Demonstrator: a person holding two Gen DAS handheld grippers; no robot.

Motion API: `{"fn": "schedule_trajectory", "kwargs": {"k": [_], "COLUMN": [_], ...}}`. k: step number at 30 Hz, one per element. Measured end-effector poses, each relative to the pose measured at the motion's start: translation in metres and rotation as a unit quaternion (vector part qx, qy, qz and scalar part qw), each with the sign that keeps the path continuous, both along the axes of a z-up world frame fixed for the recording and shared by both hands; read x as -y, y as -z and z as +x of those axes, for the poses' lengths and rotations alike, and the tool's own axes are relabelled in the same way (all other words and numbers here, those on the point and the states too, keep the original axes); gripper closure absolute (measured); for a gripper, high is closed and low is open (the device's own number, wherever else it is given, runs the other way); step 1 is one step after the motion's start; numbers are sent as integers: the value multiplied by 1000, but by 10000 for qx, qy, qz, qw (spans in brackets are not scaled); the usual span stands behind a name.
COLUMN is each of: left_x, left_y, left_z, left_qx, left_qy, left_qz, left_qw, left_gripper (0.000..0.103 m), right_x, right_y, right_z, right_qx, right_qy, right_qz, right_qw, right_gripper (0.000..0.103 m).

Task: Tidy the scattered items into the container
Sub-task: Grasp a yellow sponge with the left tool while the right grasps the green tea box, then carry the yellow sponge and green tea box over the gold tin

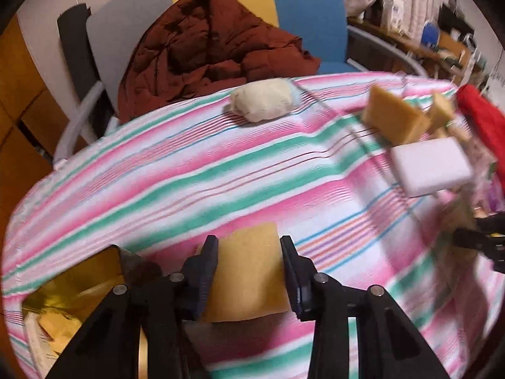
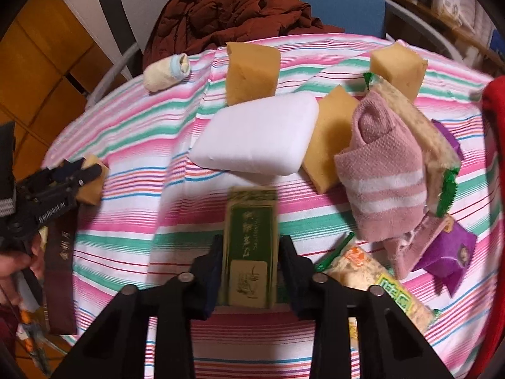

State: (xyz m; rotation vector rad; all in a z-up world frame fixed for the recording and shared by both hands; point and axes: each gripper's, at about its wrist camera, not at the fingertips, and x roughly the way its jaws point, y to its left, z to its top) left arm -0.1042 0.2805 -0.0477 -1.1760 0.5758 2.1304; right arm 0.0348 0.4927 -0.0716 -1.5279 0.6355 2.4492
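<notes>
Right gripper [image 2: 249, 255] clamped on green packet [image 2: 251, 246], ready for lift toward container, which is not visible. Left gripper [image 1: 249, 265] straddles yellow sponge [image 1: 249, 271], pads at its sides, grip uncertain. White sponge [image 2: 257, 134], pink sock [image 2: 382, 177] scattered on striped cloth [image 2: 126, 145], awaiting pickup.

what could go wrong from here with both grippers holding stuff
The left gripper grips the yellow sponge only by its side edges; being soft, it could squash and slip out during the lift. The right gripper holds the green packet near one end, so it might pivot. The pink sock and the snack bags lie close beside it, so a sweep could drag them off the striped cloth.
</notes>
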Motion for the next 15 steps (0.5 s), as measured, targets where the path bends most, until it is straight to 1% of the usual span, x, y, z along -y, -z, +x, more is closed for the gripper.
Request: {"fn": "schedule_trajectory", "kwargs": {"k": [3, 6, 7, 8, 12, 15], "left_x": [-2, 2, 4, 5, 6, 15], "left_y": [-6, -14, -18, -20, -24, -18], "left_z": [4, 16, 22, 30, 62, 85], "left_qx": [15, 230, 367, 447, 559, 816], "left_qy": [67, 54, 87, 142, 328, 252], "left_qz": [183, 577, 826, 988, 1378, 1796], "left_qw": [9998, 9981, 9959, 9940, 9883, 9800], "left_gripper": [66, 66, 66, 66, 66, 66], "right_x": [-2, -3, -4, -4, 0, 1], "right_y": [-1, -4, -4, -5, -5, -5], "right_z": [1, 2, 1, 2, 1, 1], "right_qx": [-53, -125, -158, -175, -218, -233], "right_qy": [38, 80, 84, 83, 24, -44], "right_qz": [-31, -57, -77, -81, -89, -135], "right_qw": [10000, 9999, 9998, 9998, 9997, 9996], "right_gripper": [71, 71, 71, 71, 71, 71]}}
